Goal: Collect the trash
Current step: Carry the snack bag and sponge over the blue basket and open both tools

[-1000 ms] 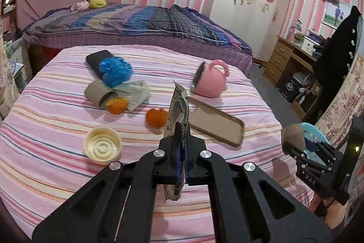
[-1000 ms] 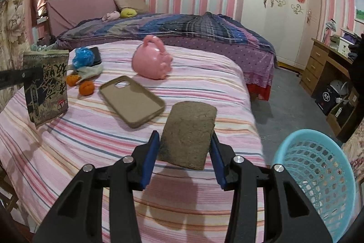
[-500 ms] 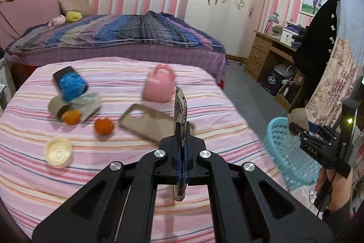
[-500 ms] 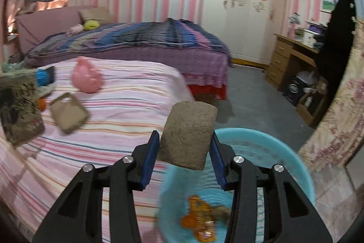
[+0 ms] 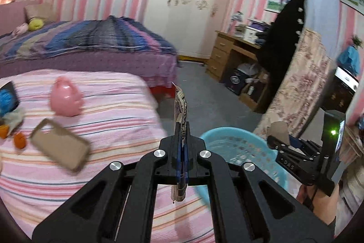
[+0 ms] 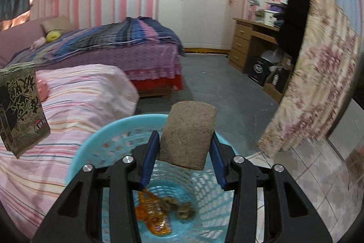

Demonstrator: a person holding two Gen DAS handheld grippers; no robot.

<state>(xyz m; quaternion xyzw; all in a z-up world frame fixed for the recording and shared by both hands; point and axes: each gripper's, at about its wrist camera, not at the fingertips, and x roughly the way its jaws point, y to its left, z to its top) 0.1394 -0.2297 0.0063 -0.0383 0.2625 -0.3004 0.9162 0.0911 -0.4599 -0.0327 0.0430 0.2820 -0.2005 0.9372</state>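
Note:
My right gripper (image 6: pixel 184 153) is shut on a brown cardboard tube (image 6: pixel 188 133), flattened between the blue pads, held over the light blue basket (image 6: pixel 91 147). The basket's bottom holds an orange wrapper (image 6: pixel 150 215) and brown scraps (image 6: pixel 184 211). My left gripper (image 5: pixel 182 152) is shut on a flat dark snack packet (image 5: pixel 180 106), seen edge-on, at the bed's edge just left of the basket (image 5: pixel 241 147). The packet's printed face (image 6: pixel 20 108) shows at the left of the right wrist view. The right gripper with its tube (image 5: pixel 278 131) appears beyond the basket in the left wrist view.
On the pink striped bed (image 5: pixel 102 120) lie a tan phone case (image 5: pixel 60 147), a pink cup (image 5: pixel 64 98), oranges (image 5: pixel 19 140) and a blue ball (image 5: pixel 6 99). A floral cloth (image 6: pixel 318 95) hangs right of the basket. A wooden desk (image 6: pixel 252 40) stands behind.
Both grippers swung right, off the bed toward the basket. The tube now hangs over the basket's inside, and the packet has reached the bed's edge beside the basket.

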